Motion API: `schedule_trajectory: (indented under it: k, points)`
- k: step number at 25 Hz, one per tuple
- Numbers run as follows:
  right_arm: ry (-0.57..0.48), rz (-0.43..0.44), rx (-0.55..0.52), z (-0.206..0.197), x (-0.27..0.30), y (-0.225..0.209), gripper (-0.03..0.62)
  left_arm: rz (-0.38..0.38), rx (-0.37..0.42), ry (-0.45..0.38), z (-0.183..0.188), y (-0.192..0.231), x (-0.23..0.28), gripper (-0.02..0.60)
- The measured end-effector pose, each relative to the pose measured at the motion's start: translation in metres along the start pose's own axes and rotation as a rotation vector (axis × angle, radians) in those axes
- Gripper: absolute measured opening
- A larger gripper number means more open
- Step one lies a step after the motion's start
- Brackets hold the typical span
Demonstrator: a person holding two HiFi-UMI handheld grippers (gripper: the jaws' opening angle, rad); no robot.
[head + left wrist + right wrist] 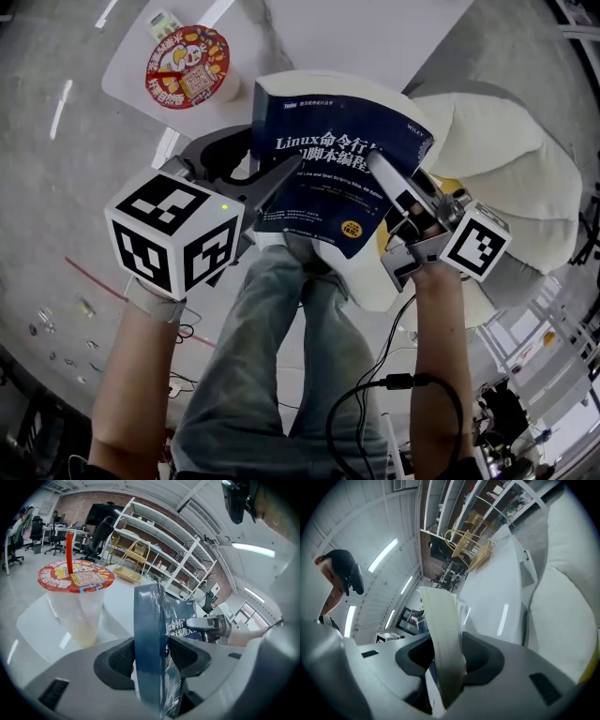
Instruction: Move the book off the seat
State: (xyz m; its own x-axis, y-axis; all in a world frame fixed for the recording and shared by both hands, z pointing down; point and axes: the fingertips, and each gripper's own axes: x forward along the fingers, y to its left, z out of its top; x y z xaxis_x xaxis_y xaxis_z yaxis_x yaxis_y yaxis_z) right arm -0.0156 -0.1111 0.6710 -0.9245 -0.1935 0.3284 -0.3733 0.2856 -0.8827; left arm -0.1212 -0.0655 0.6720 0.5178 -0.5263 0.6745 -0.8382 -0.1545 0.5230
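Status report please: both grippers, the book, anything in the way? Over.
Left gripper shut on book spine, right gripper shut on its page edge. Book held up between them, beside the white seat. Lidded cup stands on the table ahead.

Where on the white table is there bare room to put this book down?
The table is bare from the sealed cup rightward to its right edge, beyond the held book. The left corner is crowded by the cup and a small item. The cushioned seat borders the table's right side.
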Motion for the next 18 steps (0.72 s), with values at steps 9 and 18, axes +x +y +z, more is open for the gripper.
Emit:
schedule_trajectory:
  k: [9,18]
  points:
    - [-0.093,-0.132,0.054,0.001,0.052,-0.048,0.166,-0.049,-0.019,0.063,0.005,0.063,0.035,0.233]
    - [-0.064,-0.216,0.026,-0.005,0.077,-0.069,0.164,-0.03,-0.135,0.052,-0.011,0.086,0.051,0.235]
